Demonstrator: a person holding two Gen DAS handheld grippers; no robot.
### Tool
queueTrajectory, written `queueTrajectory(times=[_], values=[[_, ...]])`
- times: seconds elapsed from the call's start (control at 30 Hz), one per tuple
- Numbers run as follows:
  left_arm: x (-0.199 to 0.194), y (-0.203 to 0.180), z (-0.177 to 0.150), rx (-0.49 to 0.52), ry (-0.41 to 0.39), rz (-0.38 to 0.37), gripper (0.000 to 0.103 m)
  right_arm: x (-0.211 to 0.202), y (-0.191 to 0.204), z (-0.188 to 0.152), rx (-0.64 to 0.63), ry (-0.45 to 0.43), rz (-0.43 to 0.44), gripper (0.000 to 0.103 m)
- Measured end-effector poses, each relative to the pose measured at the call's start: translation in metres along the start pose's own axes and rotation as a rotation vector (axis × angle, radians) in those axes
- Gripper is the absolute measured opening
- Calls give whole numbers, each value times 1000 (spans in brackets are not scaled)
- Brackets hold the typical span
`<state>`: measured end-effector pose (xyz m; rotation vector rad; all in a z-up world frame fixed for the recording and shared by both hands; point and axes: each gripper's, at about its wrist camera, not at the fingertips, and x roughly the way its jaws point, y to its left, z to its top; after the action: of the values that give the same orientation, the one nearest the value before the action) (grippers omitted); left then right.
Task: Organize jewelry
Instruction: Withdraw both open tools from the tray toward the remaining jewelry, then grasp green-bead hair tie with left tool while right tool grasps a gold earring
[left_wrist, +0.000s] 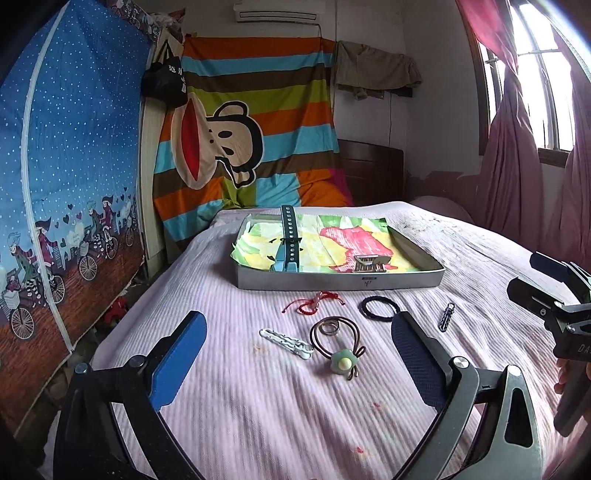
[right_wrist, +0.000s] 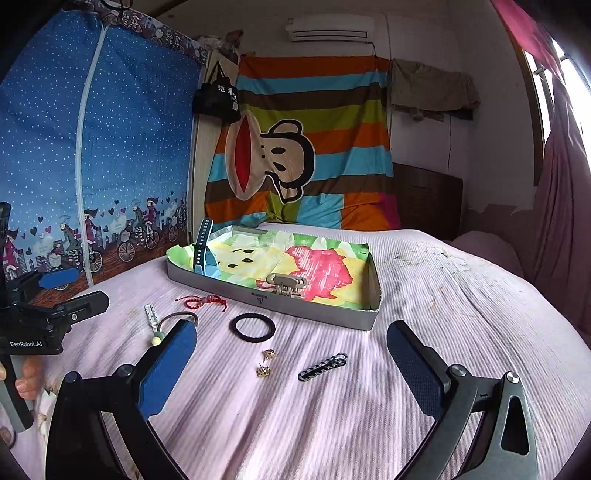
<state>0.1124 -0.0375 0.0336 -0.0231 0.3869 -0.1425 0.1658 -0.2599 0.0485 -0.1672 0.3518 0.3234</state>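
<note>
The jewelry lies spread on the bed (left_wrist: 480, 258), on a pale purple cover, just in front of a flat tray (left_wrist: 340, 282). Nearest the tray are a red string bracelet (left_wrist: 314, 302) and a black hair band (left_wrist: 376, 307). Closer in lie a white hair clip (left_wrist: 286, 342), a brown hair tie with a green flower (left_wrist: 338, 341), a small dark clip (left_wrist: 446, 316), and two little gold earrings (right_wrist: 266, 362).

The tray has bright paper inside. A blue watch strap (left_wrist: 290, 240) leans over its far edge, and a tan claw clip (left_wrist: 369, 263) sits near the front wall. I think the tray is where everything is meant to go, so these two look sorted and the rest are waiting.

The left tongs (left_wrist: 299, 347) are spread very wide and hold nothing. The flower hair tie lies between their tips, so maybe it comes next. The right tongs (right_wrist: 291, 354) are wide apart and hold nothing too, with the earrings and the dark clip between them. Both hang low over the bed, aimed a bit down.
</note>
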Motion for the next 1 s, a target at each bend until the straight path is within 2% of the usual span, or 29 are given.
queueTrajectory(times=[0.23, 0.37, 0.4, 0.47, 0.5, 0.57, 0.7, 0.77, 0.9, 1.0], values=[[23, 1, -18, 37, 109, -52, 98, 30, -11, -17, 83, 210, 74, 103], [39, 7, -26, 10, 181, -105, 98, 43, -14, -22, 110, 272, 120, 102], [43, 8, -27, 12, 195, -113, 98, 47, -13, -23, 110, 288, 126, 99], [49, 7, -28, 23, 217, -126, 98, 54, -11, -25, 103, 318, 142, 86], [51, 6, -29, 32, 226, -135, 98, 57, -9, -27, 99, 331, 151, 83], [56, 2, -29, 51, 244, -154, 97, 66, -7, -31, 96, 359, 167, 68], [69, -5, -31, 76, 284, -196, 97, 84, -3, -38, 97, 405, 207, 51], [76, -5, -30, 66, 304, -227, 93, 91, -2, -40, 102, 416, 224, 39], [89, -4, -28, 53, 337, -265, 81, 101, -4, -42, 138, 420, 288, 36], [97, -4, -29, 37, 352, -271, 66, 106, -3, -41, 140, 421, 294, 31]])
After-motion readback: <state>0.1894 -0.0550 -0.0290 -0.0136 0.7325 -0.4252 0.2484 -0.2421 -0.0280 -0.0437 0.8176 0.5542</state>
